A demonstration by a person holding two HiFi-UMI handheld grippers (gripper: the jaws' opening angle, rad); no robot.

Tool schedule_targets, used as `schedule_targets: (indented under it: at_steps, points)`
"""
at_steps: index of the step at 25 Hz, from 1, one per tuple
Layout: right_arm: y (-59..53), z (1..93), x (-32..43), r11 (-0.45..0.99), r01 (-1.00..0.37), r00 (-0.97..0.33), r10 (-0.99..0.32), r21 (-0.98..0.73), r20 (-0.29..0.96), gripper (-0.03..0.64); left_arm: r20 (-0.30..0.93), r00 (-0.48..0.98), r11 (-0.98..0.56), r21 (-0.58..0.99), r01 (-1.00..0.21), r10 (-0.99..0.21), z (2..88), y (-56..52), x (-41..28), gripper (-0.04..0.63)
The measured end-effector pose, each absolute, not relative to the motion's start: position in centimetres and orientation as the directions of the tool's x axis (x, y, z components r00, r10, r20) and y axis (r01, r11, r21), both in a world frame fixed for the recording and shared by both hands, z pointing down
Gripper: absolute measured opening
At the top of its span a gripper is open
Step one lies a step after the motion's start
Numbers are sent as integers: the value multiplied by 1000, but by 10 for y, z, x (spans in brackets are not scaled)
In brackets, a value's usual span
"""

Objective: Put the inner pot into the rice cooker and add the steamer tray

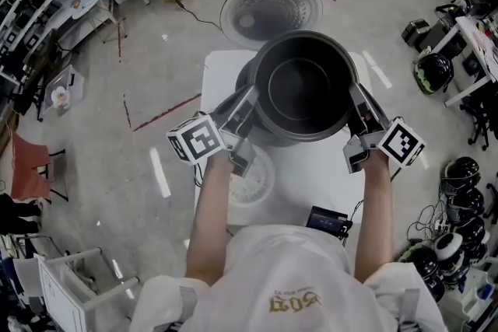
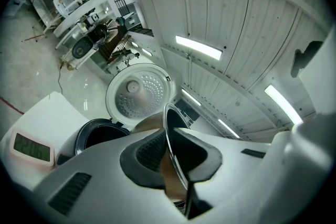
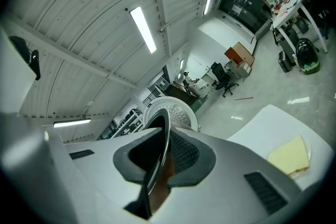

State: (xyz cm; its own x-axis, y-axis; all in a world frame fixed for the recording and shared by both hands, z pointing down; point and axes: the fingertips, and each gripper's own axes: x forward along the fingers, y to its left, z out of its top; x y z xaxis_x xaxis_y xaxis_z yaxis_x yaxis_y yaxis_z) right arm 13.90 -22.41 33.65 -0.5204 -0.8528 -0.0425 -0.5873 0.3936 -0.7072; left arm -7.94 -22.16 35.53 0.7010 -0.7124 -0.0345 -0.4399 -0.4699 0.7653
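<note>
The dark metal inner pot [image 1: 303,85] hangs in the air between my two grippers, empty and mouth up. My left gripper [image 1: 247,111] is shut on its left rim and my right gripper [image 1: 358,111] on its right rim. In the left gripper view the thin pot rim [image 2: 170,136] runs between the pads of the left gripper [image 2: 176,157]; in the right gripper view the pot rim [image 3: 161,147] is pinched the same way by the right gripper [image 3: 157,161]. The rice cooker body [image 2: 97,136] stands open just beyond and below the pot, its lid [image 1: 271,12] raised. A white round steamer tray [image 1: 250,181] lies on the table near me.
The white table [image 1: 311,175] carries a small black device [image 1: 327,220] at its near edge, a display unit [image 2: 31,147] at the left and a pale yellow pad [image 3: 289,155] at the right. Shelving, chairs and helmets stand on the floor around it.
</note>
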Motion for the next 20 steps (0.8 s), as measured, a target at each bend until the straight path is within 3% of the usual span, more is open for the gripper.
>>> schedule_targets:
  at_steps: [20]
  points:
    - [-269,394,112,309,-590,-545,-834,-746,85,52,58,655,-356,802,-480,-753,401,-258,-109,57]
